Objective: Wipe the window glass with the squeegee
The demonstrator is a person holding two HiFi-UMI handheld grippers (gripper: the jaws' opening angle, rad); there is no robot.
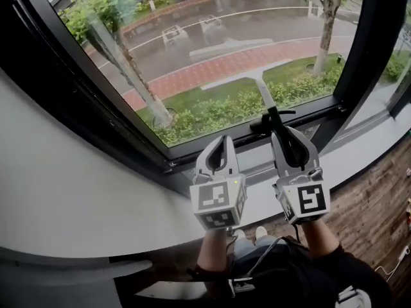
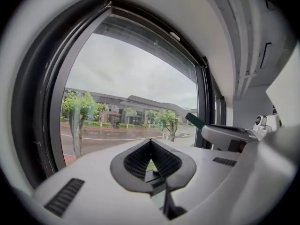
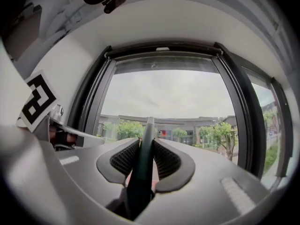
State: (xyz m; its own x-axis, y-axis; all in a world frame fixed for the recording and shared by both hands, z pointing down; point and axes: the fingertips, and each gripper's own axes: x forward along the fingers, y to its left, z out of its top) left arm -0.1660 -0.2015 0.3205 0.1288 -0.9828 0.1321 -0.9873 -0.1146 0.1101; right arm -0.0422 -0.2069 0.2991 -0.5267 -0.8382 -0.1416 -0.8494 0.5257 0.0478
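The window glass (image 1: 225,43) fills the upper part of the head view, with trees and a wet road outside. My right gripper (image 1: 286,135) is shut on the squeegee (image 1: 268,104), whose dark green handle (image 3: 144,149) runs up between the jaws towards the glass (image 3: 173,93). The squeegee's far end reaches the lower part of the pane near the black bottom frame; its blade is not clear to see. To its left, my left gripper (image 1: 224,140) is shut with nothing in it, jaw tips meeting (image 2: 151,142). The handle's tip (image 2: 194,120) shows at right in the left gripper view.
A thick black window frame (image 1: 379,43) borders the glass. A white sill and wall (image 1: 64,191) curve along the left and below. Wooden floor (image 1: 366,191) lies at lower right, with the person's feet (image 1: 260,233) under the grippers.
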